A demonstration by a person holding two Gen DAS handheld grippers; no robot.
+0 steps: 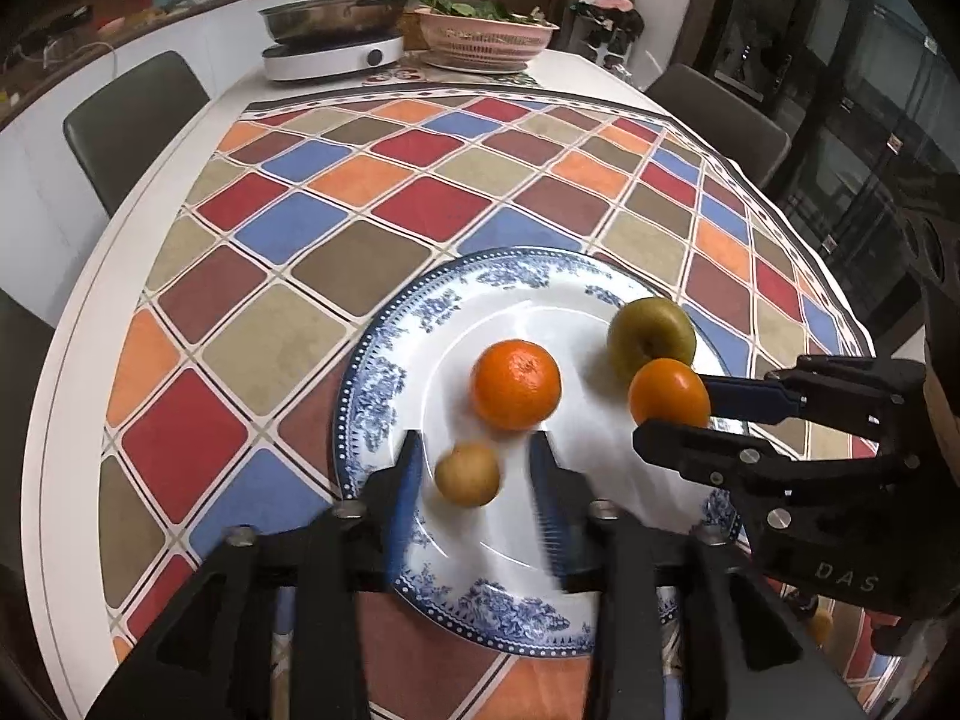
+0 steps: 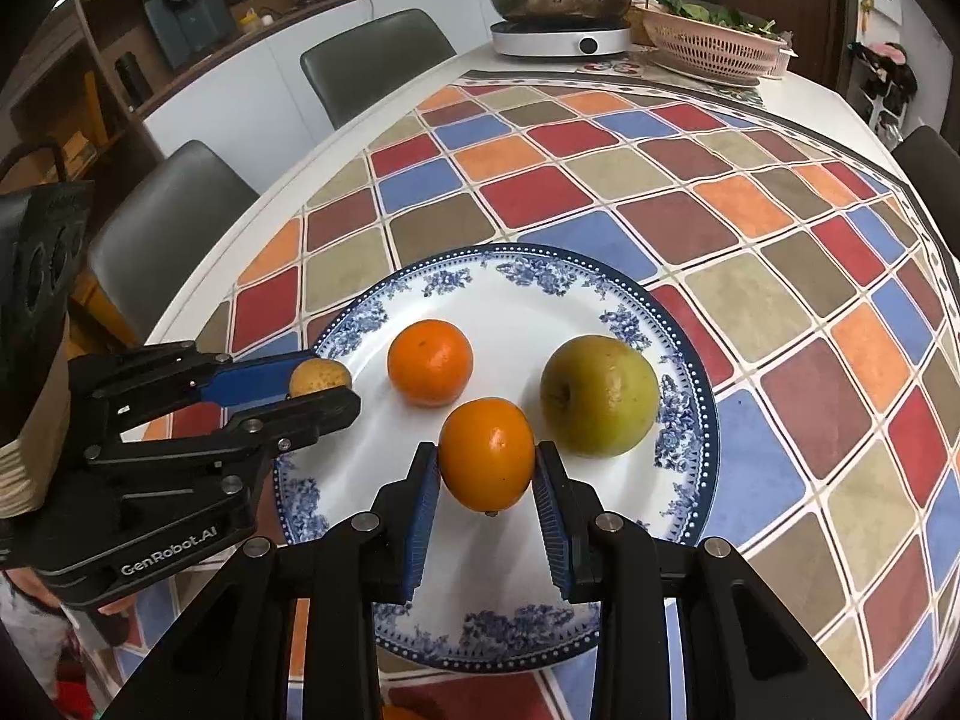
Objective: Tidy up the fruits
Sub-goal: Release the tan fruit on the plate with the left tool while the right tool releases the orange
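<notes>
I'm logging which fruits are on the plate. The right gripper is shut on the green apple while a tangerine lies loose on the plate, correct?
Not quite. The right gripper is shut on an orange, not the green apple, which sits free beside it, as the right wrist view shows. The tangerine does lie loose on the plate.

Glossy glazed plate (image 2: 690, 420), matt black plastic fingers (image 2: 576, 516), shiny steel pan (image 2: 558, 0).

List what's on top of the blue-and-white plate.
Four fruits over the plate: a mandarin, a green apple, an orange clamped in the right gripper, and a small yellowish fruit between the left gripper's fingers. Contact under the gripped fruits isn't visible.
</notes>
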